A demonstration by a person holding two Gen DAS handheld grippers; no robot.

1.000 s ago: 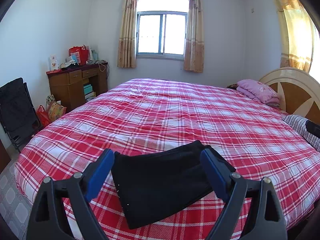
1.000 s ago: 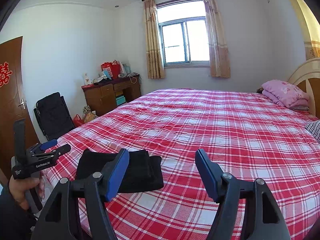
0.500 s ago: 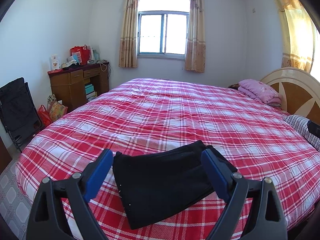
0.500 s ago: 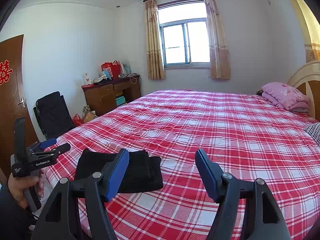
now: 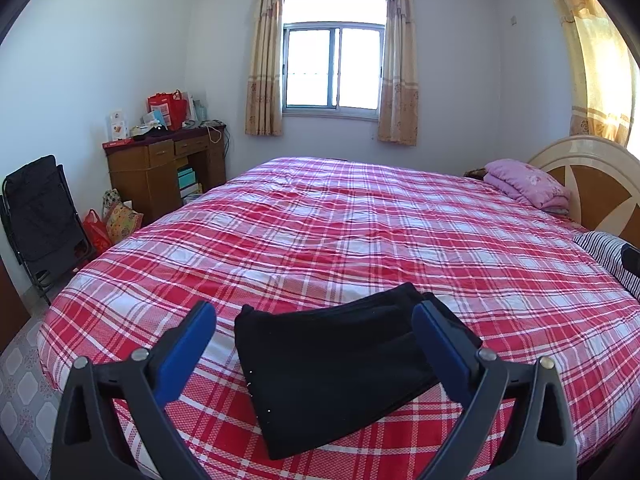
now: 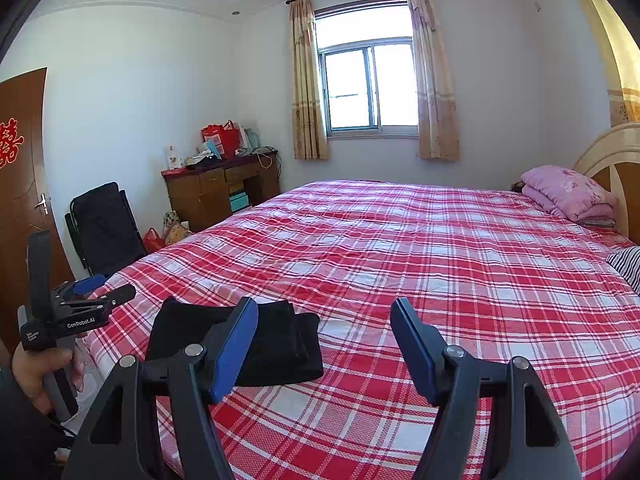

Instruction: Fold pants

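One pair of black fabric pants (image 5: 340, 364), folded into a flat rectangular stack, lies on the near edge of the red-and-white plaid bedspread (image 5: 360, 232), in the lower middle of the left wrist view and the lower left of the right wrist view. The left gripper (image 5: 314, 344), with two blue-padded black fingers, hovers just above the stack; its jaws have just been opening and now stand wide, one pad on either side of the fabric and neither pressing it. The right gripper (image 6: 324, 344), also with two blue pads, is spread fairly wide and holds nothing; only plaid cloth shows between its pads, and the pants sit behind its left finger. In the right wrist view's lower left corner, one hand (image 6: 34, 372) grips the left gripper's handle.

Elsewhere there is one window (image 5: 334, 66) in the upper middle, flanked by two beige patterned curtains (image 5: 264, 56). One brown wooden desk (image 5: 160, 172) stands at the left wall with one red gift bag (image 5: 166, 110) on top. One black folded chair (image 5: 38, 216) leans at the far left. One folded pink quilt (image 5: 528, 188) lies by the cream-and-brown headboard (image 5: 592, 184) at the right.
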